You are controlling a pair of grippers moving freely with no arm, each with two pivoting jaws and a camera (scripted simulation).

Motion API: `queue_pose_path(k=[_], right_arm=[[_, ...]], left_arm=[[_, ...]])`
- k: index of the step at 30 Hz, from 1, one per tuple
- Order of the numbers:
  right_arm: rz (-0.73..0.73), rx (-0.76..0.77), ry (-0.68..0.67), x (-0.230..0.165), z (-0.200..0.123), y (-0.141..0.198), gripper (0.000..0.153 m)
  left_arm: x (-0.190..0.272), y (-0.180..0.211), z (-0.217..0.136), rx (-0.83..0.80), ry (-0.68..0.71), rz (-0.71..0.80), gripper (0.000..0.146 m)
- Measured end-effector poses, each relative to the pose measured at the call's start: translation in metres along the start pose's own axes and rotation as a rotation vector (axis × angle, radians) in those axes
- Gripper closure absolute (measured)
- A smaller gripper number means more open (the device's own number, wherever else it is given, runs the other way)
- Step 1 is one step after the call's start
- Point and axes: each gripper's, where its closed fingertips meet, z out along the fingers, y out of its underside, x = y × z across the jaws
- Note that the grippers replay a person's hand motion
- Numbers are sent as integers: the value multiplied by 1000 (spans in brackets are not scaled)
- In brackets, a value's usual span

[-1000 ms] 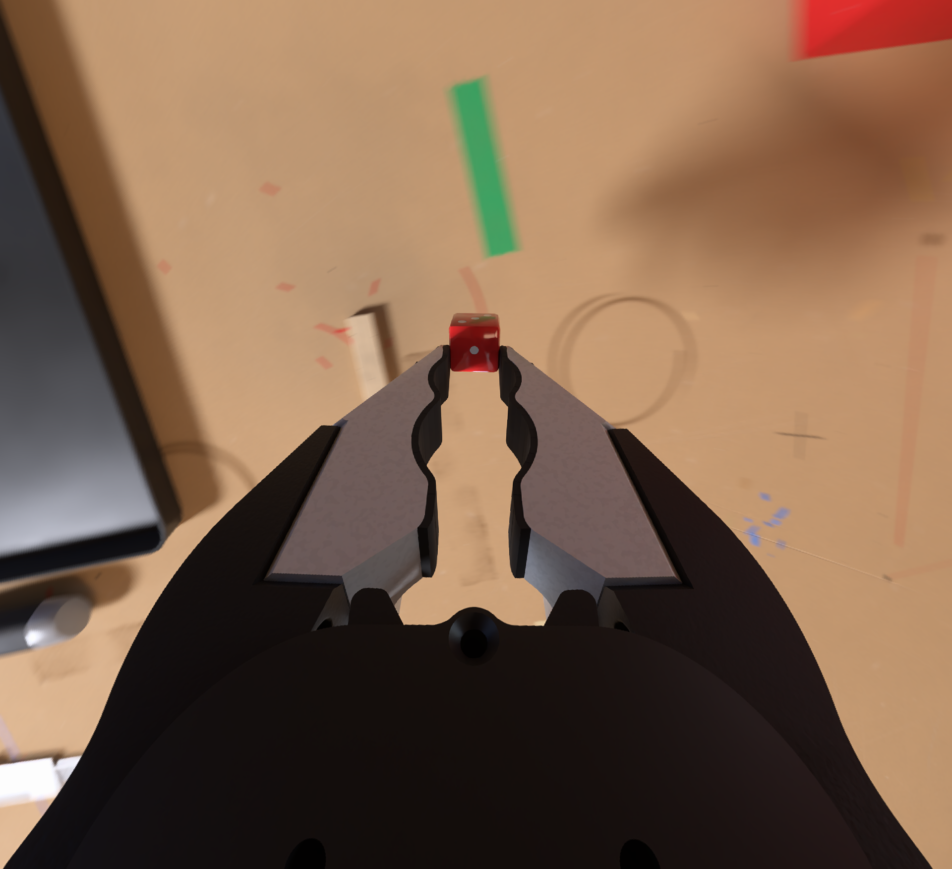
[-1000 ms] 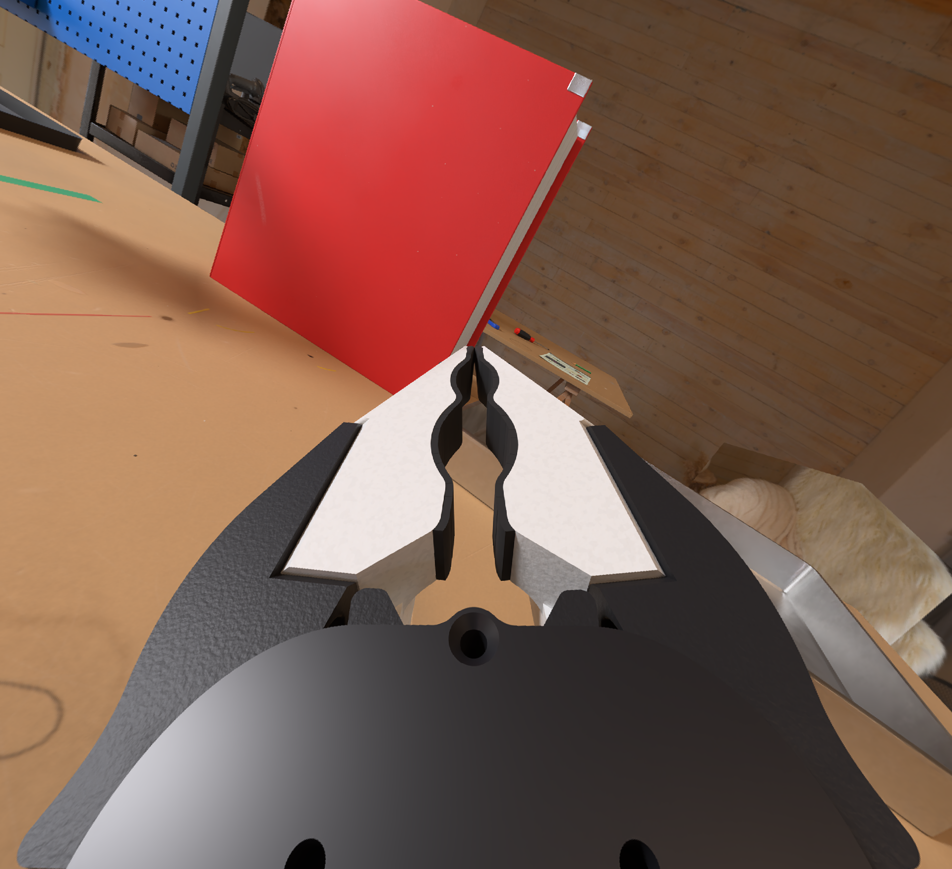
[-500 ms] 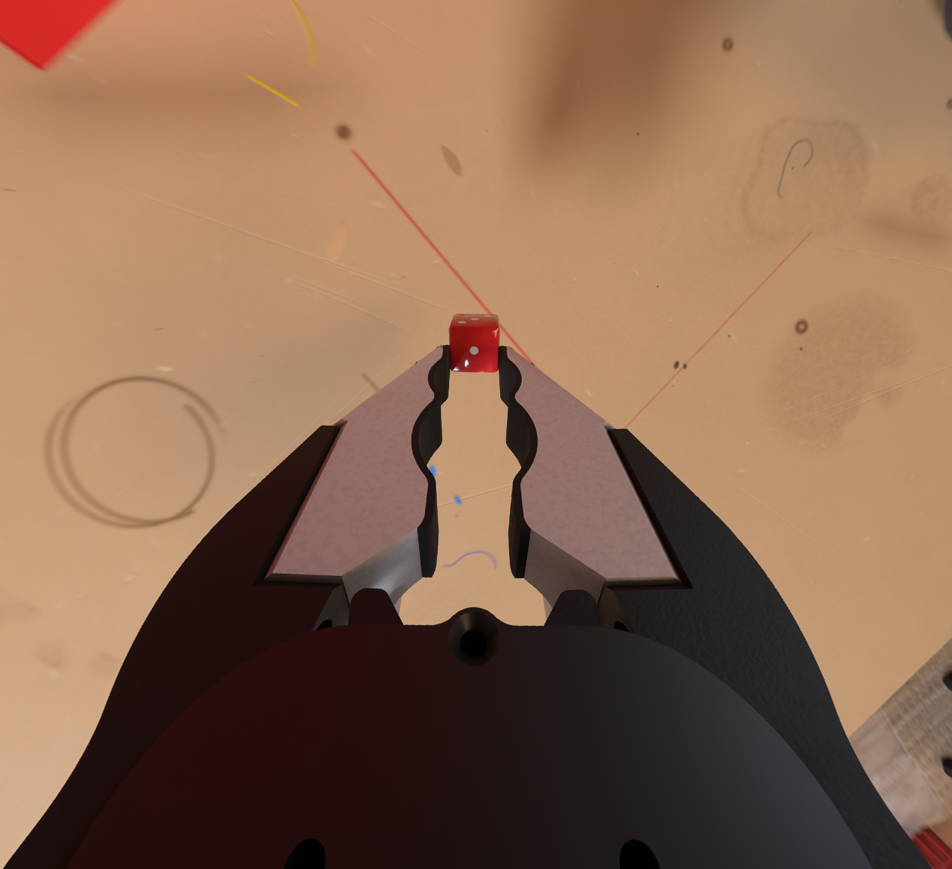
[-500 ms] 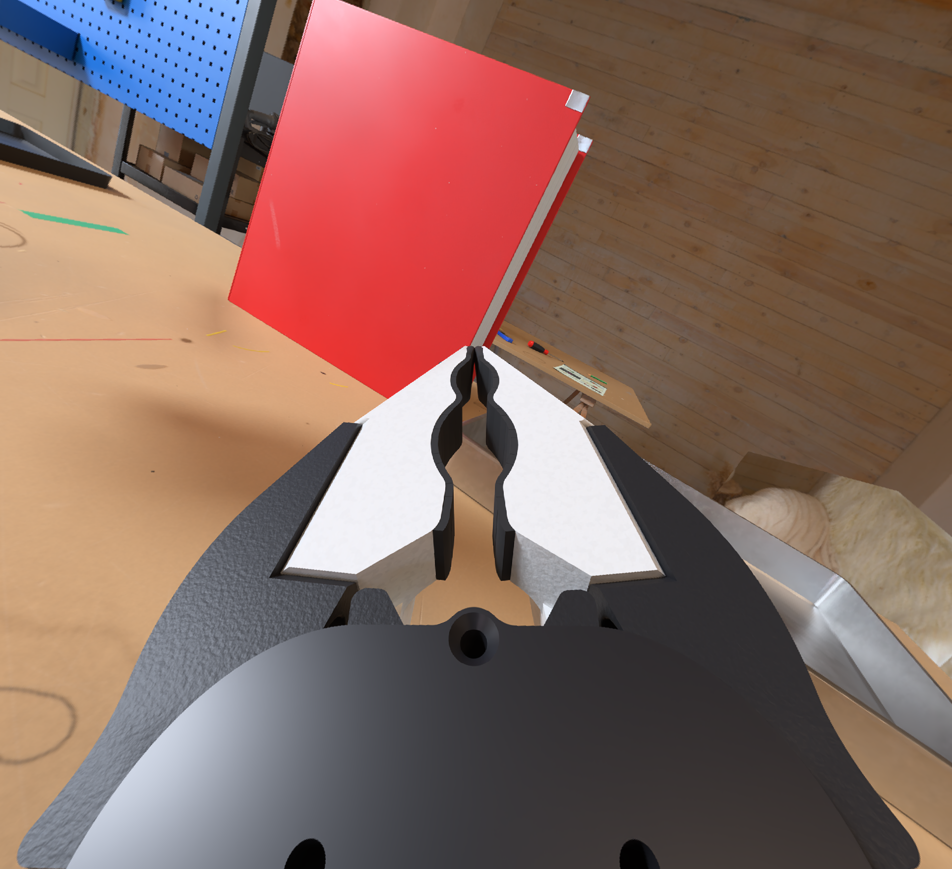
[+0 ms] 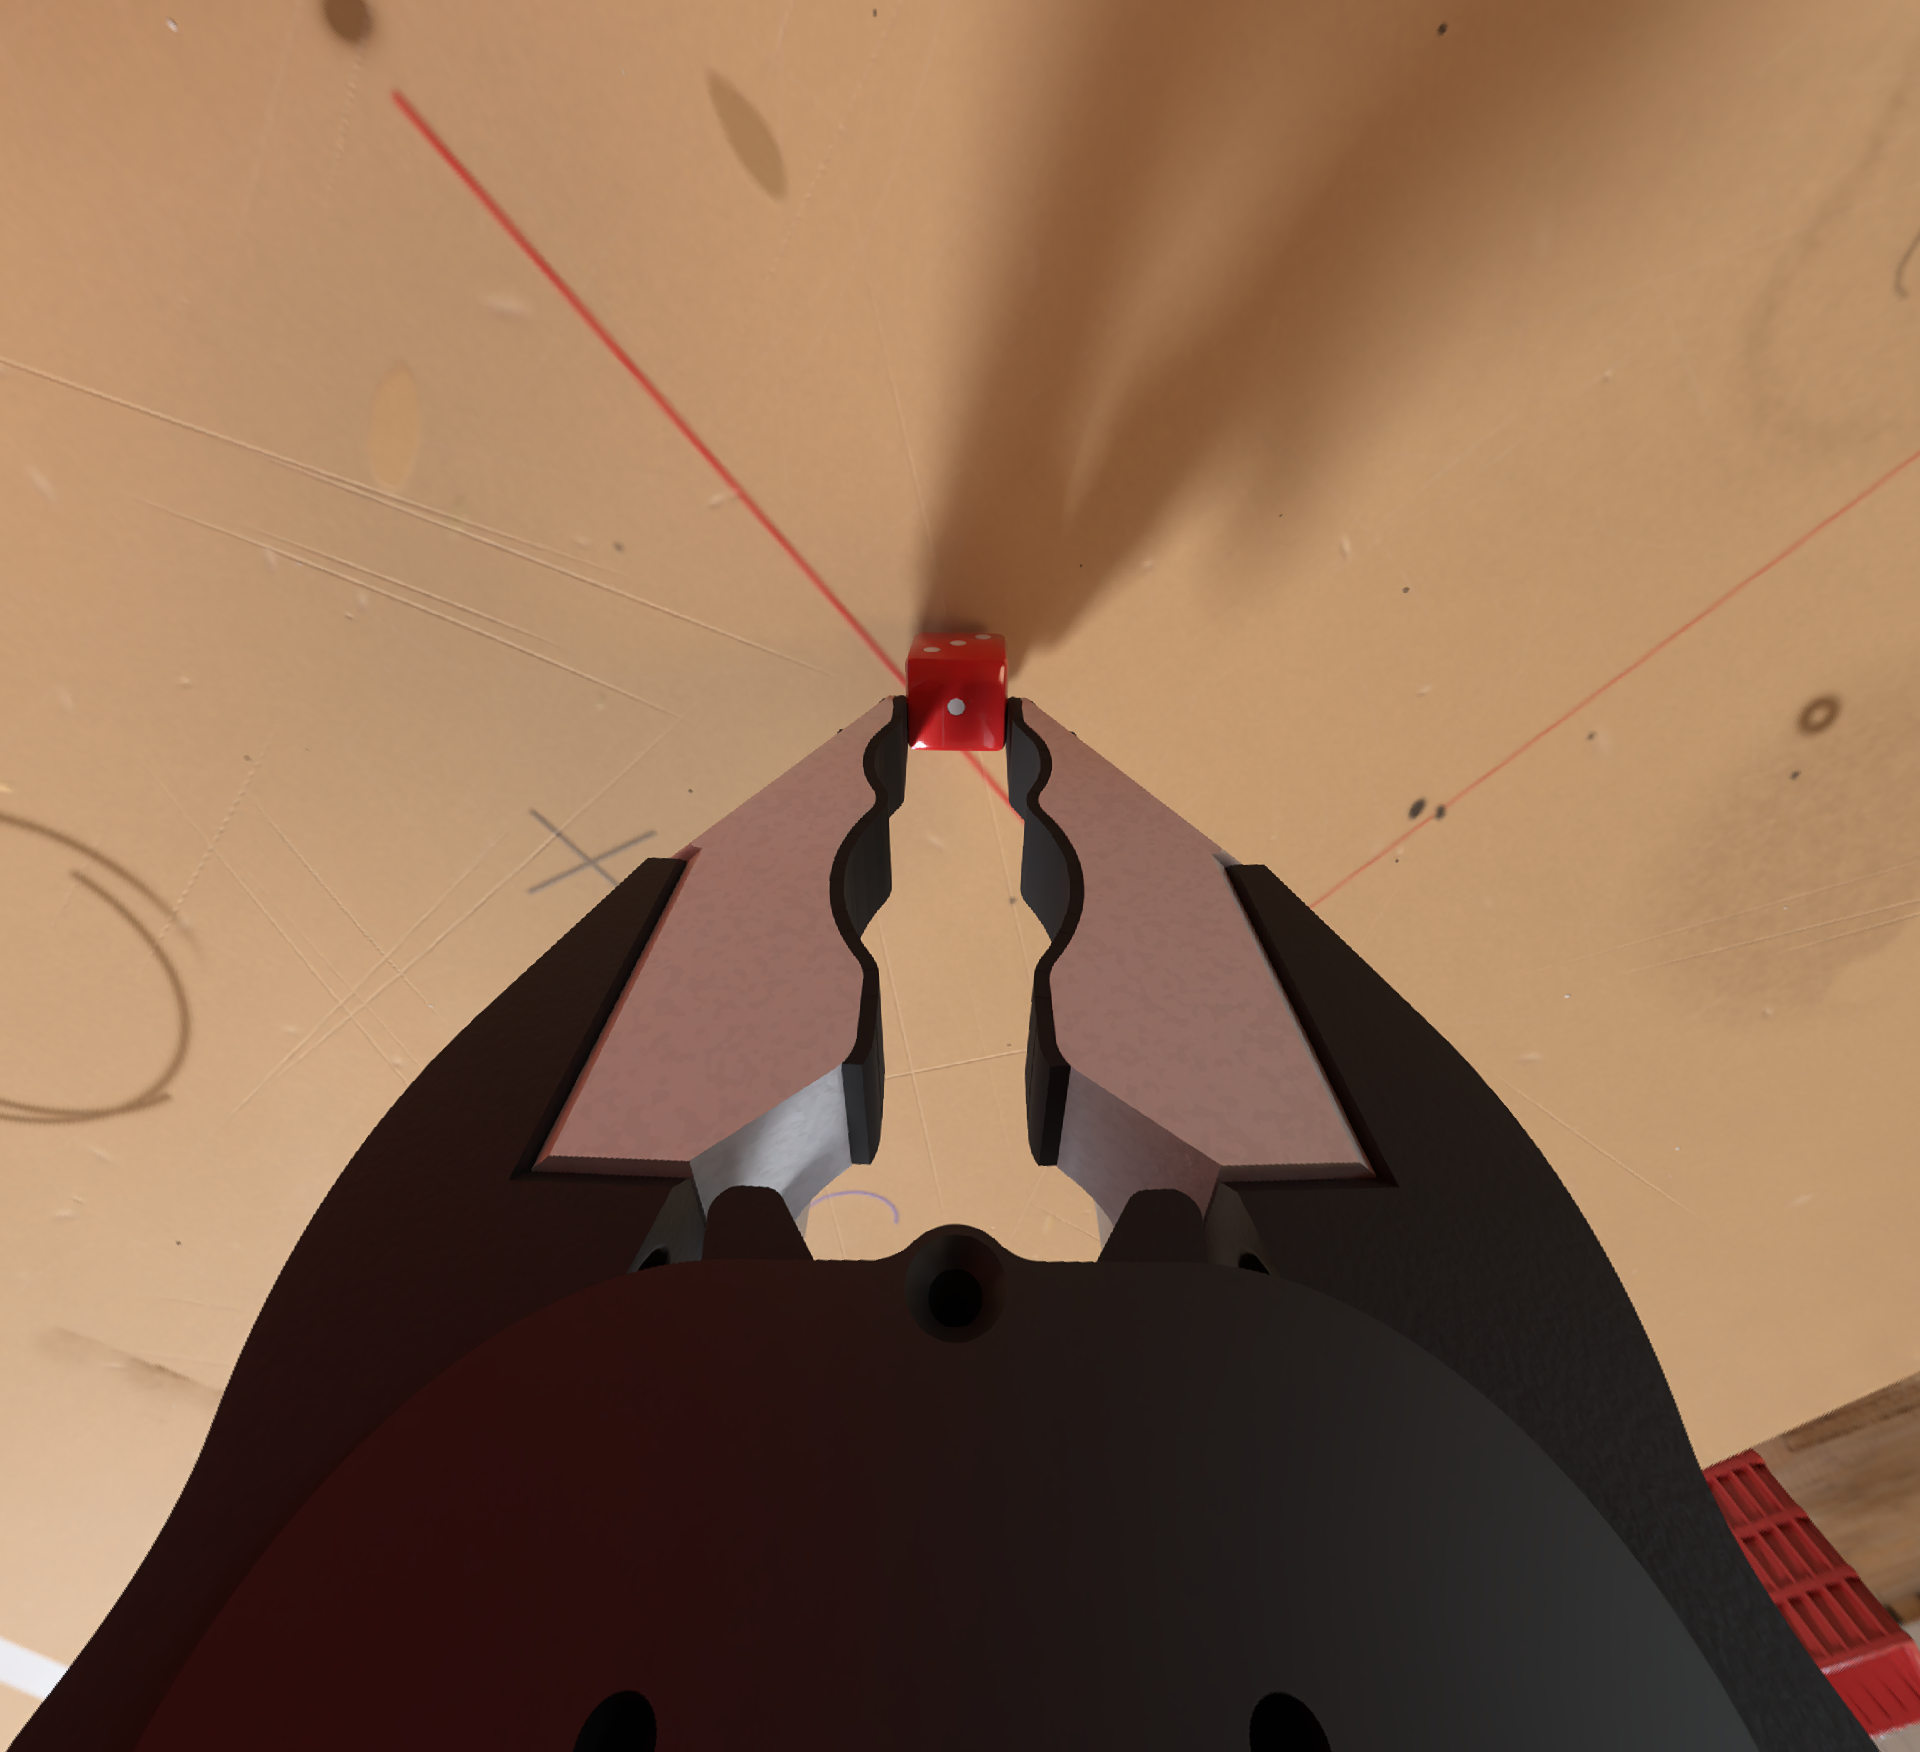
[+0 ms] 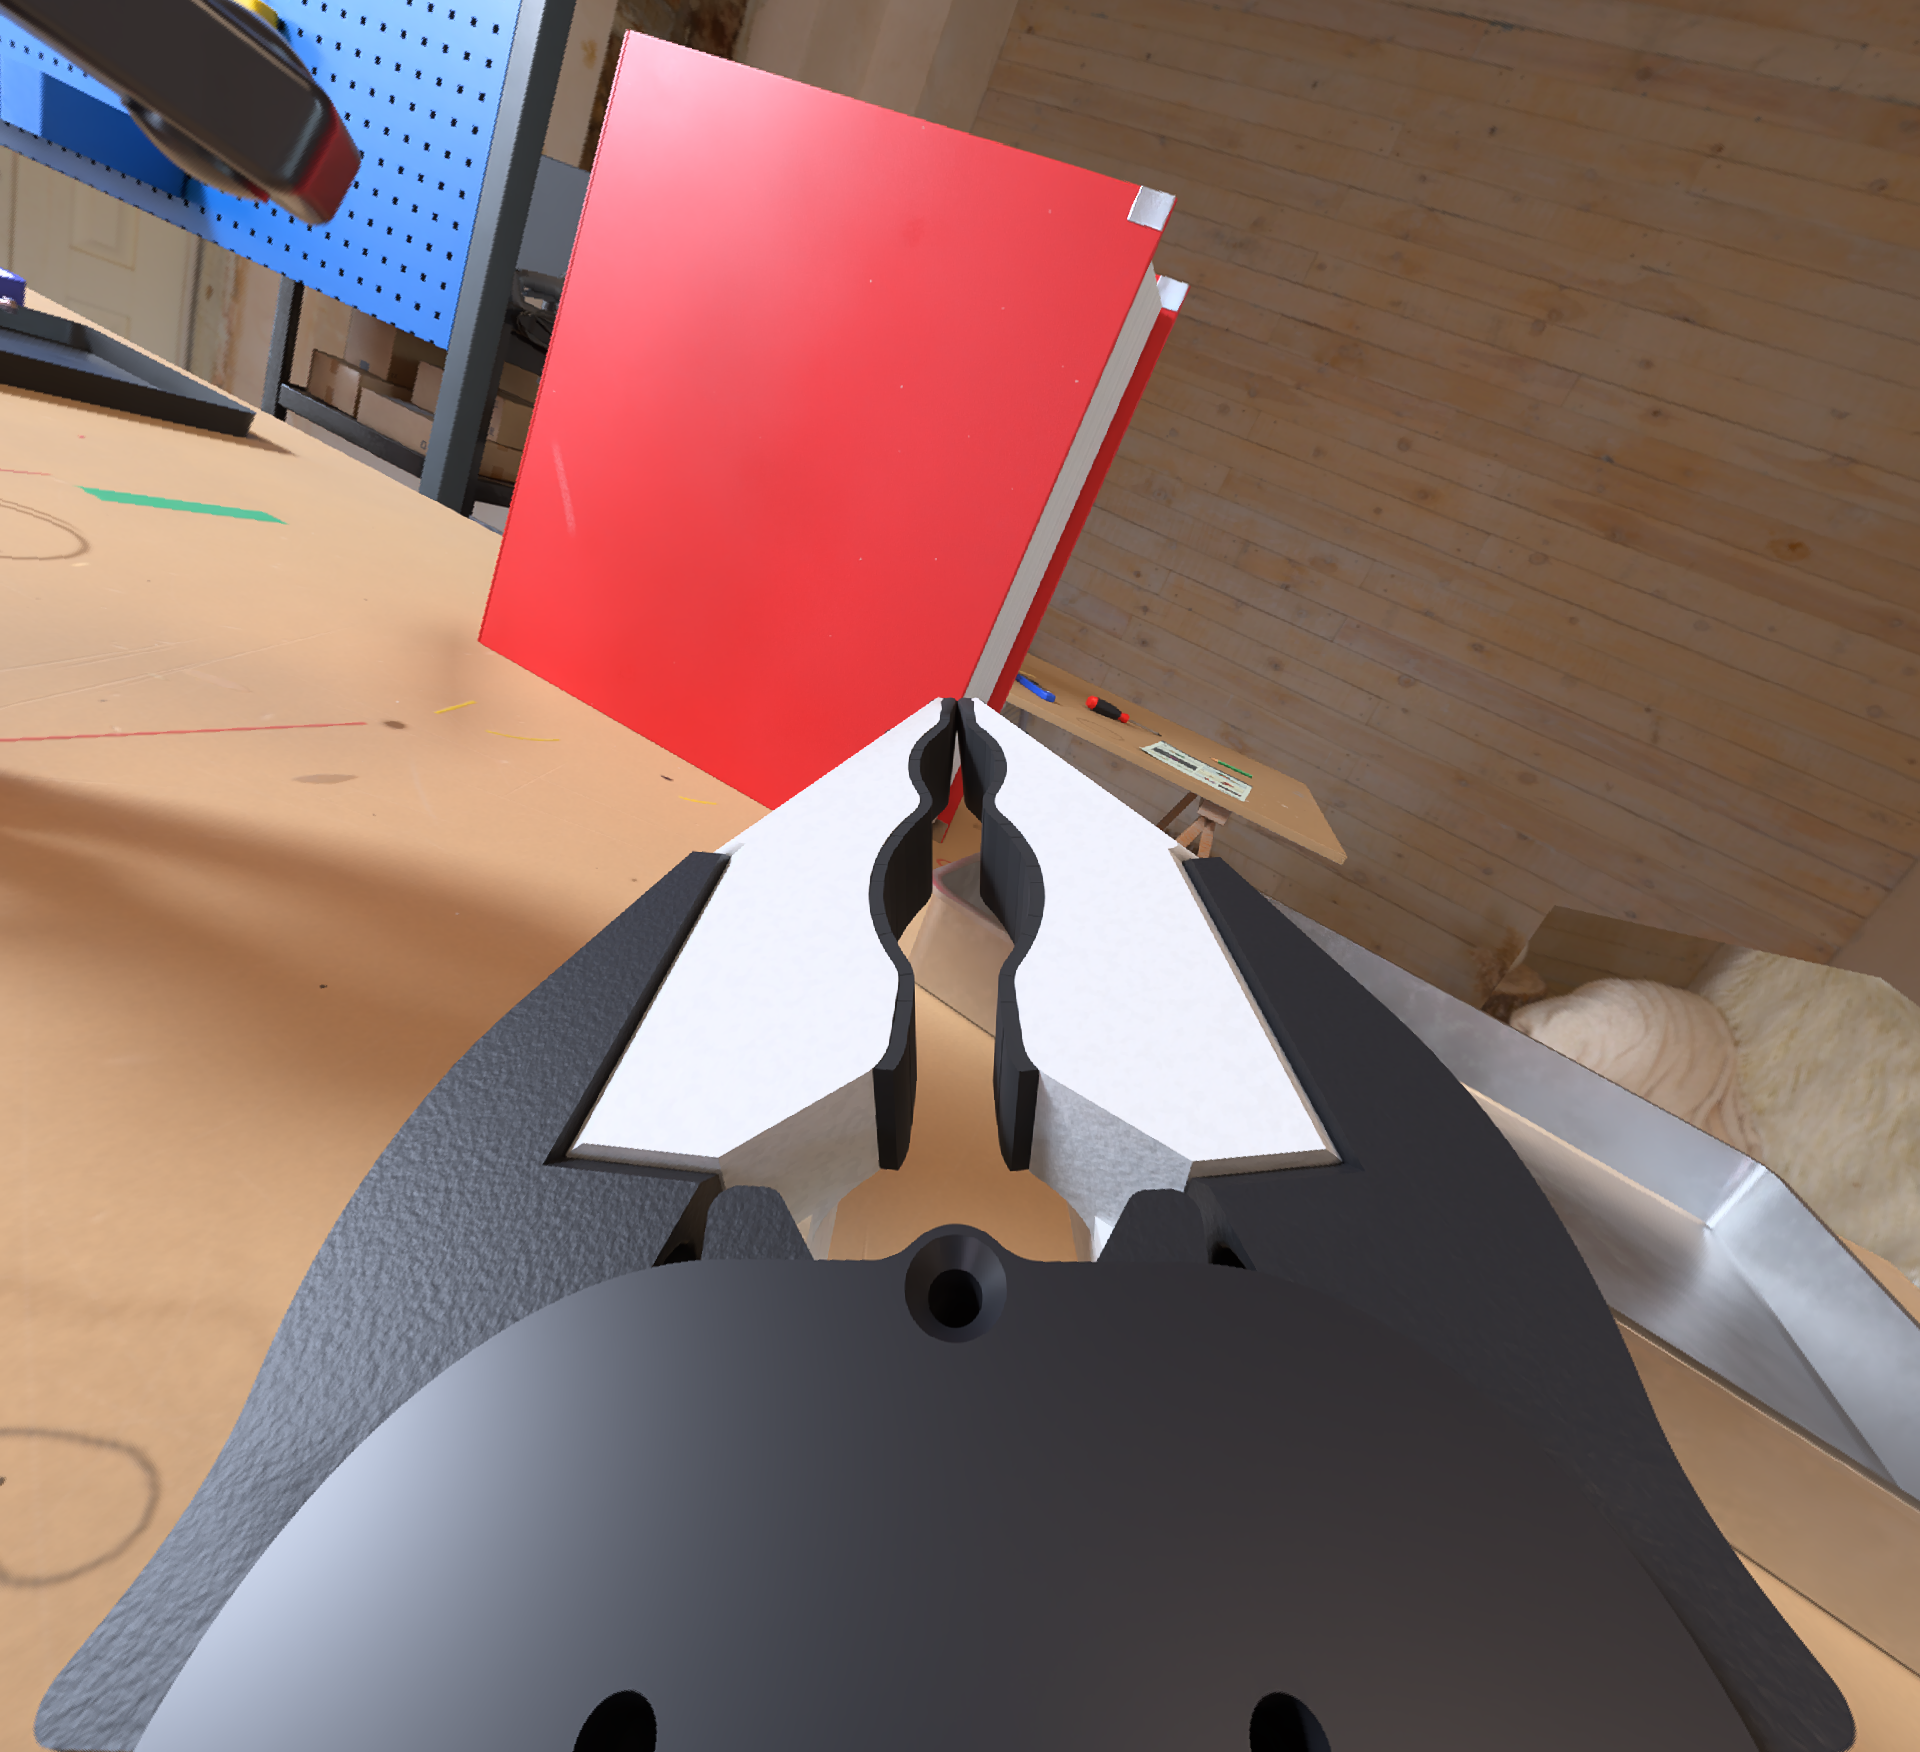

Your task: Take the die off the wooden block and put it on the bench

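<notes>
In the left wrist view my left gripper (image 5: 956, 715) is shut on the red die (image 5: 956, 692), held at its fingertips and pointing down at the brown bench top (image 5: 1351, 455). The die's shadow meets it, so it is at or just above the surface. The wooden block is not in view. In the right wrist view my right gripper (image 6: 954, 710) is shut and empty, low over the bench (image 6: 260, 871). Part of the left gripper (image 6: 208, 92) shows at the upper left of that view.
A tall red board (image 6: 810, 414) stands on the bench ahead of the right gripper. A metal rail (image 6: 1662, 1214) runs along the bench's right edge. A blue pegboard (image 6: 395, 40) is behind. A red crate (image 5: 1818, 1577) lies below the bench edge.
The left gripper has moved across the bench and come down close to the surface with the die. The right gripper has shifted slightly; the left gripper has entered its view at upper left.
</notes>
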Motion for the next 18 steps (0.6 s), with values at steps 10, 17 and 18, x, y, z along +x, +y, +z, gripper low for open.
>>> queue_pose_path(k=[10, 17, 18], right_arm=[[16, 0, -3, 0, 0, 0, 153], [21, -3, -9, 0, 0, 1, 153], [22, -3, -10, 0, 0, 1, 153]], left_arm=[[5, 0, 3, -13, 5, -36, 103], [6, 0, 2, 1, 32, -50, 96], [5, 0, 0, 8, 30, -50, 95]])
